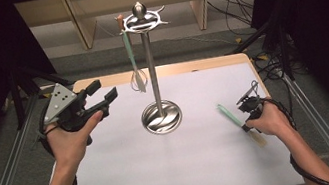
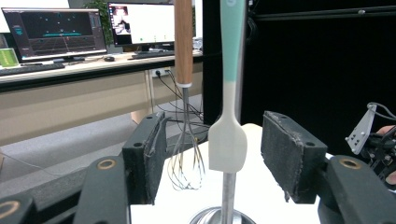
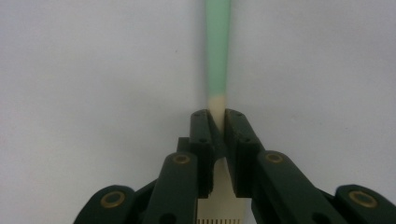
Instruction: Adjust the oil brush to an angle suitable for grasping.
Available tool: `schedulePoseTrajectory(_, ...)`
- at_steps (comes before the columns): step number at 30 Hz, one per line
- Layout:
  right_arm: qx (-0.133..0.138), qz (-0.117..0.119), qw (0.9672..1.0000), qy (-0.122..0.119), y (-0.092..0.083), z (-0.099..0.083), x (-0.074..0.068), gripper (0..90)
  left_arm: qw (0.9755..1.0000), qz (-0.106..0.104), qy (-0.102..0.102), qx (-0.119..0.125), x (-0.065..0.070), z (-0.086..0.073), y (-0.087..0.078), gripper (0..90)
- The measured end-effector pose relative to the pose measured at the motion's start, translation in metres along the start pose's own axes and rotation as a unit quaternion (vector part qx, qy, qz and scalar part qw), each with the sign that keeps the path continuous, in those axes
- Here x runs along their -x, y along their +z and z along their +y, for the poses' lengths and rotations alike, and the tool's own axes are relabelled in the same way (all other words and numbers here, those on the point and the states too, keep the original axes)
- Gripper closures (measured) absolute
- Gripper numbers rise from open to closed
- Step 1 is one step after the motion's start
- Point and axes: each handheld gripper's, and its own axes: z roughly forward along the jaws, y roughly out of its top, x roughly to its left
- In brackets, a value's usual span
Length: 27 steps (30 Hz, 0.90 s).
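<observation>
A metal hook stand (image 1: 151,69) rises from a round base at the middle of the table. From its top hang a wire whisk (image 2: 187,163) with a wooden handle and a teal-handled spatula (image 2: 227,140) with a white blade. My left gripper (image 1: 103,92) is held open left of the stand, level, jaws facing the two hanging tools with nothing between them. At the right of the table a brush (image 1: 229,114) with a green handle lies on the sheet. My right gripper (image 3: 217,126) points down at it, shut on its cream neck just above the bristles.
A white sheet (image 1: 176,171) covers most of the wooden table (image 1: 198,65). Metal rails (image 1: 9,174) run along both sides. Beyond the table, in the left gripper view, stands a desk with monitors (image 2: 56,32). Cables (image 1: 234,5) lie on the floor behind.
</observation>
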Motion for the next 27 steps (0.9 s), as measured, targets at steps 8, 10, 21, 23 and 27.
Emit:
schedulePoseTrajectory(8,0.062,-0.003,0.9979,-0.016,-0.012,-0.012,-0.006,82.8,0.9999,-0.009,0.001,-0.004,0.005,-0.001,0.003,41.1)
schedulePoseTrajectory(10,0.081,-0.006,0.9965,-0.019,-0.018,-0.014,-0.009,82.8,0.9999,-0.014,-0.001,-0.004,0.008,-0.002,0.004,41.6)
schedulePoseTrajectory(21,0.218,0.007,0.9751,-0.038,-0.047,-0.026,-0.046,82.8,0.9984,-0.054,0.002,-0.013,0.032,-0.004,0.019,46.1)
schedulePoseTrajectory(23,0.235,0.010,0.9708,-0.048,-0.052,-0.026,-0.052,82.8,0.9978,-0.064,0.005,-0.019,0.037,-0.006,0.023,46.3)
schedulePoseTrajectory(27,0.254,0.011,0.9657,-0.054,-0.060,-0.027,-0.064,82.8,0.9959,-0.086,-0.011,-0.026,0.046,-0.009,0.033,46.7)
